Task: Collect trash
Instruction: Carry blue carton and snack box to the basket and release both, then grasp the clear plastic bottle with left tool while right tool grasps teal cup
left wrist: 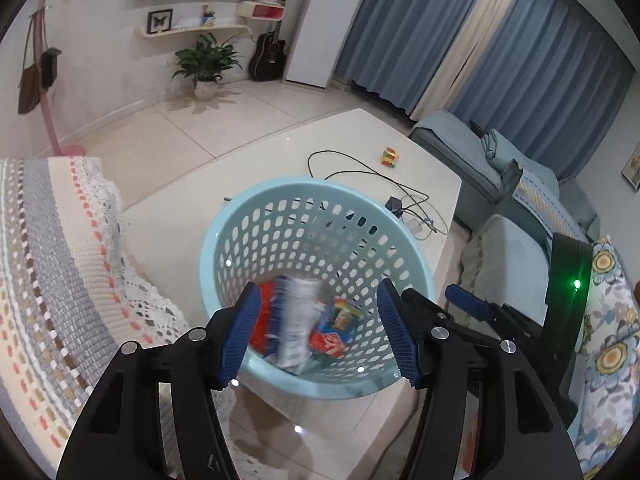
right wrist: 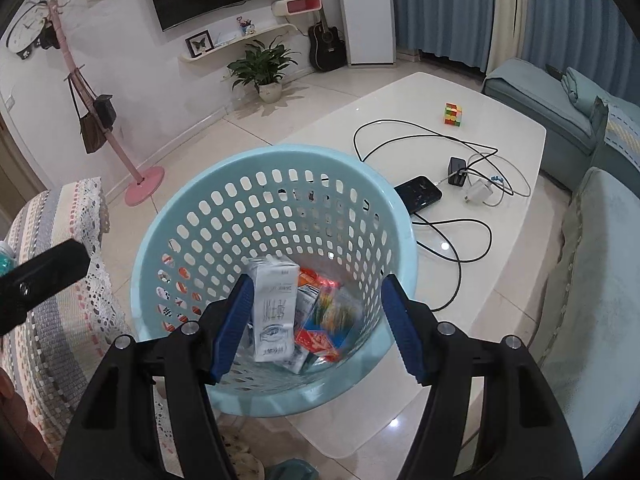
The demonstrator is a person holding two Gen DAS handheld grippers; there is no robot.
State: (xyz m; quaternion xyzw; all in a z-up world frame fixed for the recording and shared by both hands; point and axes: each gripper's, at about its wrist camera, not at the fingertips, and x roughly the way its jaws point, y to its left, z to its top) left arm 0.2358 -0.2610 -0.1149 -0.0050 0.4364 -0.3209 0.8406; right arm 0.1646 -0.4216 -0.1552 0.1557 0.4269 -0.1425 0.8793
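My left gripper (left wrist: 316, 332) and right gripper (right wrist: 314, 328) hang released over the blue basket (right wrist: 192, 184) on the white table (right wrist: 500, 136), trash (right wrist: 316, 320) inside. Cables (right wrist: 460, 216), cube (right wrist: 452, 114) beyond; sofa (right wrist: 600, 300) alongside.

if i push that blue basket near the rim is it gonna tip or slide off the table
The blue basket is tall, with perforated plastic walls, so probably light and apt to tip. The table looks glossy, so a low push likely slides it. It sits near the table's edge; only cartons weigh it down.
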